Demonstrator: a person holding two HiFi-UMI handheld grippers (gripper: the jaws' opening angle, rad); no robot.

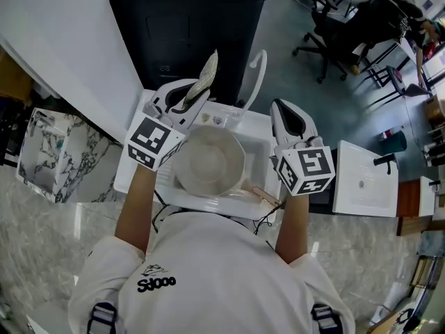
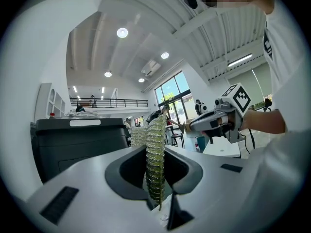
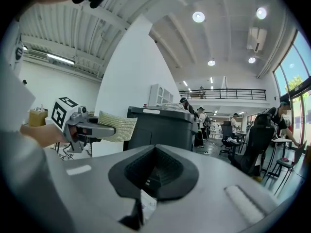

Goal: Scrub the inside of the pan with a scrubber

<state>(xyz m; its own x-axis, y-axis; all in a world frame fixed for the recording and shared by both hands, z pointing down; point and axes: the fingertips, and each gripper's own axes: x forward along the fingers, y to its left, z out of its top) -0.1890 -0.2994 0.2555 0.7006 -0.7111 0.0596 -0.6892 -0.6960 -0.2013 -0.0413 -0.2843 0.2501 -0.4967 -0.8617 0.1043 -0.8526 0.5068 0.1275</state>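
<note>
A pale round pan (image 1: pixel 208 160) lies in the white sink (image 1: pixel 259 132), its handle (image 1: pixel 262 194) pointing to the near right. Both grippers are held up above the sink and point away from the pan. My left gripper (image 1: pixel 192 94) is shut on a greenish woven scrubber (image 1: pixel 206 72), which sticks up out of the jaws. In the left gripper view the scrubber (image 2: pixel 155 154) stands edge-on between the fingers. My right gripper (image 1: pixel 284 110) is above the sink's right side, shut with nothing in it. In the right gripper view its jaws (image 3: pixel 155 171) are closed, and the left gripper (image 3: pixel 80 125) shows with the scrubber (image 3: pixel 119 127).
A curved white faucet (image 1: pixel 256 75) rises behind the sink. A large black bin (image 1: pixel 191 26) stands beyond it. A white stand (image 1: pixel 365 179) is to the right and a marble-patterned box (image 1: pixel 49 155) to the left. Office chairs and people are further back.
</note>
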